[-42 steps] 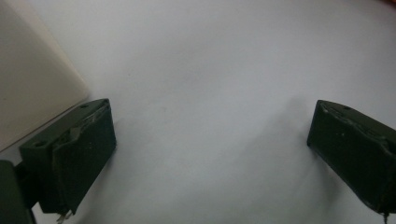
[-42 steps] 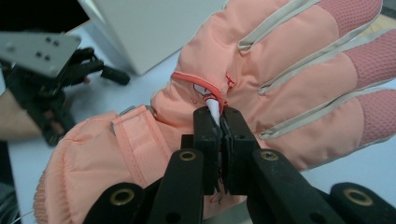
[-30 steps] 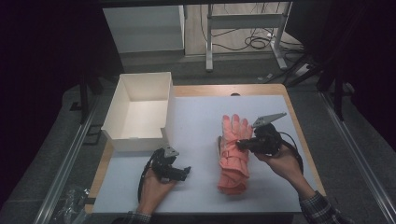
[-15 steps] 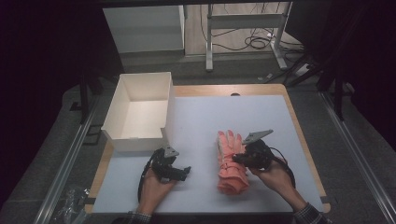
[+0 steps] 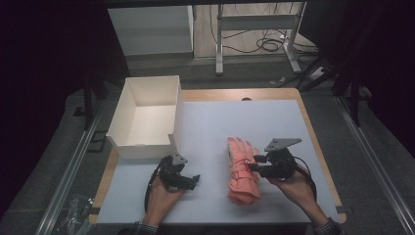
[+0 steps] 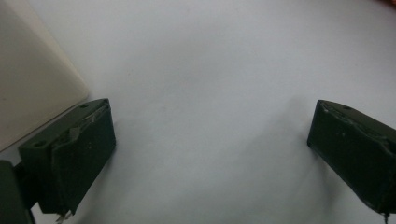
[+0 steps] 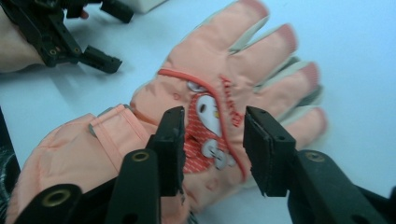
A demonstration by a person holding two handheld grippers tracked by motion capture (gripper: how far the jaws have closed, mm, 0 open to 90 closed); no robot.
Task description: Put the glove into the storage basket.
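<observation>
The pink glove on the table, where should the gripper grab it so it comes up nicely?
Probably across the back of the glove, by the cartoon patch, coming down from above. It lies flat, fingers spread toward the box, so the padded middle bunches easily. The right gripper, its jaws just opening, already straddles that patch. The strap near the cuff looks a thinner hold.

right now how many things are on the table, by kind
glove: 1, salmon pink, lying flat on the white table
box: 1, white, open at the top
handheld grippers: 2, the left gripper and the right gripper
total: 4
</observation>
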